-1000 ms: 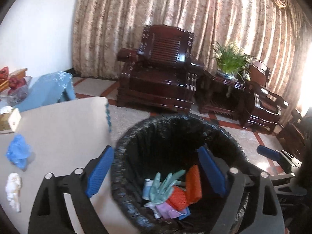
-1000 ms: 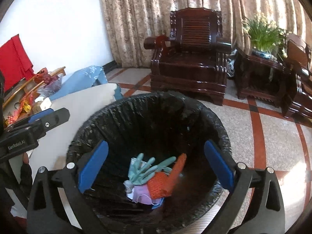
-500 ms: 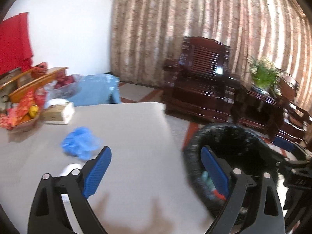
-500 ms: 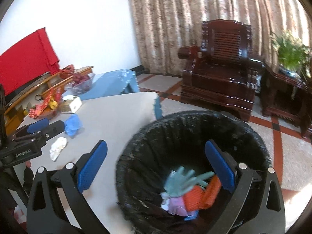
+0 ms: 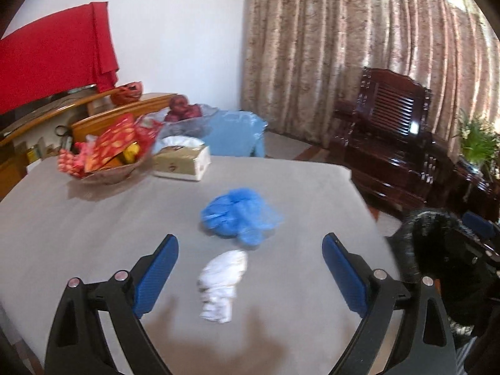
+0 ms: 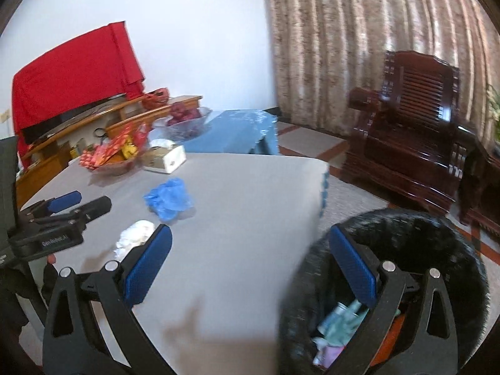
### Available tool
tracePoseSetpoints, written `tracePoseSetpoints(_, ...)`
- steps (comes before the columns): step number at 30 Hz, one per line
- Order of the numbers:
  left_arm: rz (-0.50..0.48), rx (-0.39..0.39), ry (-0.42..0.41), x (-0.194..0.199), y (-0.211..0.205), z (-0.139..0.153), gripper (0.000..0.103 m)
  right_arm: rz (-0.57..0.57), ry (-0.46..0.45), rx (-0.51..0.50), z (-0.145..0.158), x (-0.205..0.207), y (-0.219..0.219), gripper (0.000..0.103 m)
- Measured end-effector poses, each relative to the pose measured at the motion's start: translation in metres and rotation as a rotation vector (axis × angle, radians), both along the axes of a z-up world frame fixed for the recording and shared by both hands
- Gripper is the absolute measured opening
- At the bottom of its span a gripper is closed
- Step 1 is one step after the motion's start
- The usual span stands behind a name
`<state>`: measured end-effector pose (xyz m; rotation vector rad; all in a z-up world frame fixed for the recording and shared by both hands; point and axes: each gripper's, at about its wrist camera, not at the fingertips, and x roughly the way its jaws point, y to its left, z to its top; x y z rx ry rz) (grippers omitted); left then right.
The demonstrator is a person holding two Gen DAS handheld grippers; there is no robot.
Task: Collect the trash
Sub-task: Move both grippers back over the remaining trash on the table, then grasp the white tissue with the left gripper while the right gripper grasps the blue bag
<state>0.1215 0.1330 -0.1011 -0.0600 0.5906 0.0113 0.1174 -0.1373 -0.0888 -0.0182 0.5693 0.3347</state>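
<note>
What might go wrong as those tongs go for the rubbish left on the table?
The left tongs hang open over the white wad, with the blue crumpled bag just beyond, so a grab may catch both. Either soft piece could slip free before reaching the bin, which stands off the table's edge.

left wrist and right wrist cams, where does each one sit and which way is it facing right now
Left wrist: rides the open left gripper above the grey table, facing the white crumpled tissue and blue plastic wad; the right gripper shows at far right.
Right wrist: rides the open right gripper at the table's edge, over the black-lined trash bin; the left gripper shows at left.
Shared: table, tissue, blue wad, tissue box, bin, dark wooden armchair.
</note>
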Motion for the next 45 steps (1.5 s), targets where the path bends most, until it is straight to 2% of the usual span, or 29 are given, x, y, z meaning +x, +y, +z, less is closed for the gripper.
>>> tracePoseSetpoints(12, 0.09, 0.013, 0.114, 0.021, 0.03, -0.051, 0.091, 0.079, 0.066, -0.027, -0.035, 0.031, 0.052, 0.098)
tracePoseSetpoints(24, 0.104, -0.019, 0.251, 0.052, 0.031, -0.095, 0.089, 0.093, 0.108, -0.035, -0.052, 0.05, 0.06, 0.098)
tracePoseSetpoints(30, 0.105, -0.037, 0.315, 0.062, 0.033, -0.109, 0.074, 0.095, 0.119, -0.037, -0.057, 0.055, 0.061, 0.098)
tracePoseSetpoints(33, 0.108, -0.048, 0.302, 0.063, 0.036, -0.107, 0.055, 0.094, 0.127, -0.042, -0.059, 0.057, 0.063, 0.098)
tracePoseSetpoints(35, 0.11, -0.059, 0.294, 0.063, 0.038, -0.105, 0.03, 0.095, 0.134, -0.045, -0.061, 0.059, 0.065, 0.098)
tracePoseSetpoints(38, 0.117, -0.094, 0.283, 0.063, 0.046, -0.101, 0.024, 0.098, 0.142, -0.055, -0.065, 0.063, 0.071, 0.098)
tracePoseSetpoints(45, 0.159, -0.1, 0.217, 0.057, 0.063, -0.084, 0.024, 0.096, 0.164, -0.038, -0.069, 0.083, 0.087, 0.098)
